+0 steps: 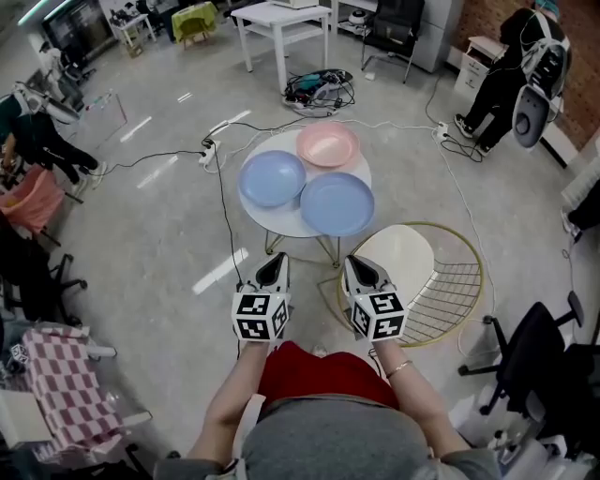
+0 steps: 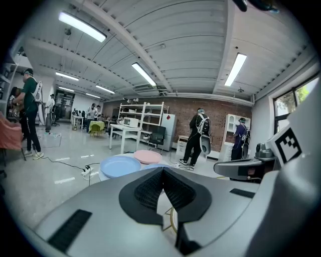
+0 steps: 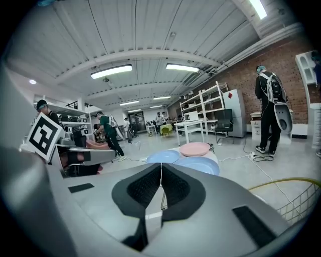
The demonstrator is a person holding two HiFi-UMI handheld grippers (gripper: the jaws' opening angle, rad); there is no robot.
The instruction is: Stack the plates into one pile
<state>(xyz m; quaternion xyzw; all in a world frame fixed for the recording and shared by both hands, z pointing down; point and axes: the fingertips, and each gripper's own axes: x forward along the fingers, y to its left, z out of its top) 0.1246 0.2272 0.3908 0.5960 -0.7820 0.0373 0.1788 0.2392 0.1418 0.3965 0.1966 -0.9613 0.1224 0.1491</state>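
Three plates lie side by side on a small round white table [image 1: 292,225]: a pink plate [image 1: 328,144] at the far side, a blue plate [image 1: 272,178] at the left and a second blue plate [image 1: 337,203] at the right. None rests on another. My left gripper [image 1: 274,269] and right gripper [image 1: 360,272] hang level in front of the table, short of its near edge. Both are shut with nothing between their jaws. The left gripper view shows the left blue plate [image 2: 120,166] and the pink plate [image 2: 148,156]; the right gripper view shows the plates [image 3: 196,163] ahead.
A round gold wire basket [image 1: 448,286] with a white disc [image 1: 400,258] stands right of the table. Cables and a power strip [image 1: 208,153] cross the floor beyond. A white table [image 1: 281,21], office chairs [image 1: 539,366] and standing people surround the area.
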